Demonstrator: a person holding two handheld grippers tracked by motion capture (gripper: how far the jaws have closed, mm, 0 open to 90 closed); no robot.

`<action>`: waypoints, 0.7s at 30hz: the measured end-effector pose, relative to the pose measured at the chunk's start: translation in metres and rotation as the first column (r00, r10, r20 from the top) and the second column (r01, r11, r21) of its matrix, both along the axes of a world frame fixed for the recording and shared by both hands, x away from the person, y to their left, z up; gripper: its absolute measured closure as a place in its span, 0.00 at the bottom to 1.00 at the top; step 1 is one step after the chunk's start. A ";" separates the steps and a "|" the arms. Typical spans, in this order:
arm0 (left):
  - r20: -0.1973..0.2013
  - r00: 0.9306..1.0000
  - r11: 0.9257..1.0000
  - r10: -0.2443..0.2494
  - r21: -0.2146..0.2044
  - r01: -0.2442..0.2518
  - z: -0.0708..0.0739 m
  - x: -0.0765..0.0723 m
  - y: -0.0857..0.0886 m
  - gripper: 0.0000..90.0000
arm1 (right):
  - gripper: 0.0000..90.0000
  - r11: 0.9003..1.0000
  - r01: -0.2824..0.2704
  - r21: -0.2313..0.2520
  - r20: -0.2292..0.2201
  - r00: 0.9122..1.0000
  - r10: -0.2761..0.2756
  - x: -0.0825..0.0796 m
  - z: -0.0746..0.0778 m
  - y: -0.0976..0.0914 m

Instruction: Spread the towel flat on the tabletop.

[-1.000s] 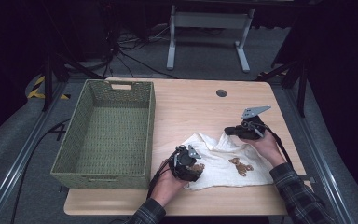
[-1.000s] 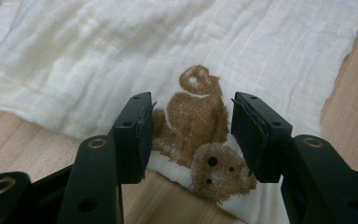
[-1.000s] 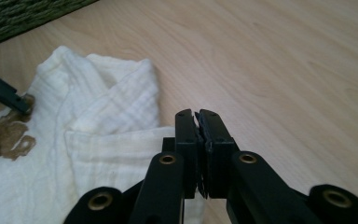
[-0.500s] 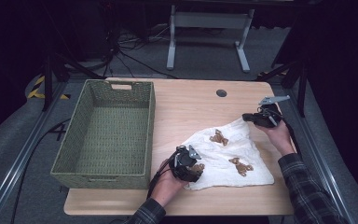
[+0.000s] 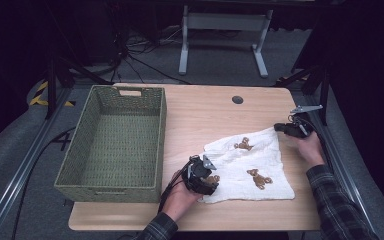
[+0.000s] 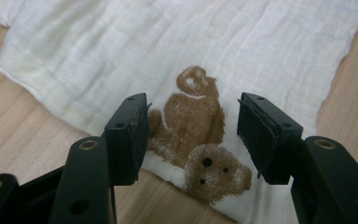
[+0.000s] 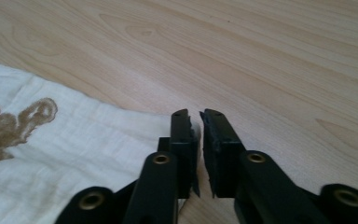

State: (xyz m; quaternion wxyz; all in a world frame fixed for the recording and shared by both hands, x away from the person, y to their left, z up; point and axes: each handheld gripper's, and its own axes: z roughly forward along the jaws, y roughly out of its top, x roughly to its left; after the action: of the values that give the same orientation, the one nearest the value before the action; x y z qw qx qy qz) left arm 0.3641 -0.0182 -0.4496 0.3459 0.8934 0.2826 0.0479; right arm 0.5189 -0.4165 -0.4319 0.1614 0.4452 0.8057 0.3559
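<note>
Left gripper (image 5: pixel 207 176), lower centre of high view, jaws apart over near-left edge of white bear-print cloth (image 5: pixel 250 167), straddling one bear print (image 6: pixel 198 135), just been opening. Cloth flat on wooden table (image 5: pixel 205 112), centre-right. Right gripper (image 5: pixel 282 127) at cloth's far-right corner, jaws slightly parted, just opening, corner's edge between them. Wicker basket (image 5: pixel 112 145) left.

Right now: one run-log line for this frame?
left tongs: open over cloth corner | right tongs: just opening at far corner, small gap | basket: empty
</note>
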 end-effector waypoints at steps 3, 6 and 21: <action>0.012 0.999 0.999 0.029 -0.038 -0.029 0.012 0.005 0.000 0.50 | 0.82 0.999 -0.034 0.008 0.018 0.999 0.034 -0.011 0.001 0.005; 0.018 0.998 0.998 0.053 -0.046 -0.052 0.019 0.013 -0.004 0.53 | 0.82 0.999 -0.051 0.014 0.020 0.998 0.051 -0.016 0.002 0.009; 0.073 0.978 0.981 0.193 0.020 -0.195 0.039 0.083 -0.015 0.76 | 0.73 0.987 -0.162 0.015 0.032 0.986 0.162 -0.042 0.008 0.025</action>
State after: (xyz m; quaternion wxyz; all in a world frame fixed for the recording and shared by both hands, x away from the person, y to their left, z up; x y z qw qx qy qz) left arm 0.4468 -0.0330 -0.4104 0.3371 0.8639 0.3554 0.1171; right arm 0.4773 -0.3917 -0.4237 0.1404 0.3742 0.8334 0.3817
